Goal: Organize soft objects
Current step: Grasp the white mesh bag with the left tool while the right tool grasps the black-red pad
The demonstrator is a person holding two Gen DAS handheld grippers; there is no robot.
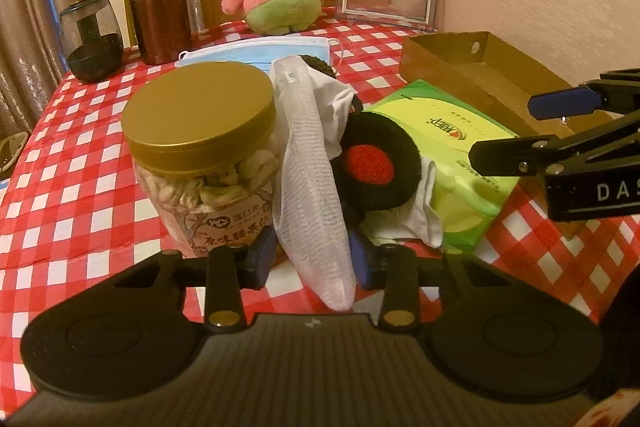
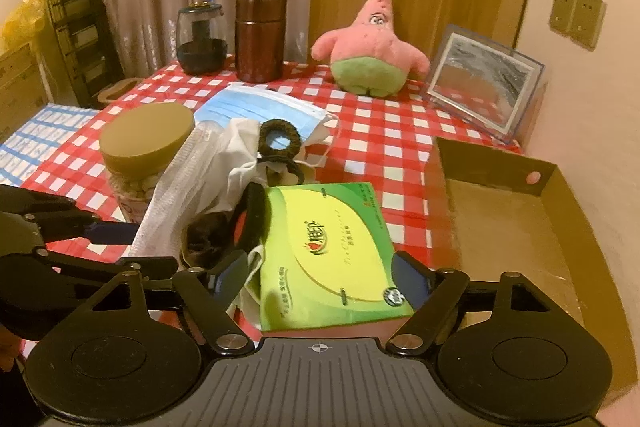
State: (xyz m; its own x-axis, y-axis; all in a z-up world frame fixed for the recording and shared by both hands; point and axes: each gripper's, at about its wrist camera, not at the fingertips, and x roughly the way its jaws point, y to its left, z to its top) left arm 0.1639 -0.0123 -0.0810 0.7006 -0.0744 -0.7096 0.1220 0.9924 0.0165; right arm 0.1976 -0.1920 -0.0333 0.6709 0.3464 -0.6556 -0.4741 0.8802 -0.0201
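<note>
My left gripper point(image 1: 312, 259) is shut on a white mesh sock point(image 1: 312, 187), which stands up between its blue pads beside the nut jar point(image 1: 200, 155). The sock also shows in the right wrist view point(image 2: 168, 203). My right gripper point(image 2: 324, 275) is open, its pads on either side of the green tissue pack point(image 2: 328, 251), not pressing it. A black and red foam pad point(image 1: 372, 163), white cloth point(image 2: 244, 151) and black hair ties point(image 2: 280, 139) lie piled between jar and pack. A blue face mask point(image 2: 256, 107) lies behind them. A pink Patrick plush point(image 2: 372, 47) sits at the back.
An open cardboard tray point(image 2: 516, 223) stands at the right by the wall. A picture frame point(image 2: 484, 79), a brown canister point(image 2: 260, 39) and a dark glass jar point(image 2: 200, 39) line the back of the red checked tablecloth point(image 2: 380, 131).
</note>
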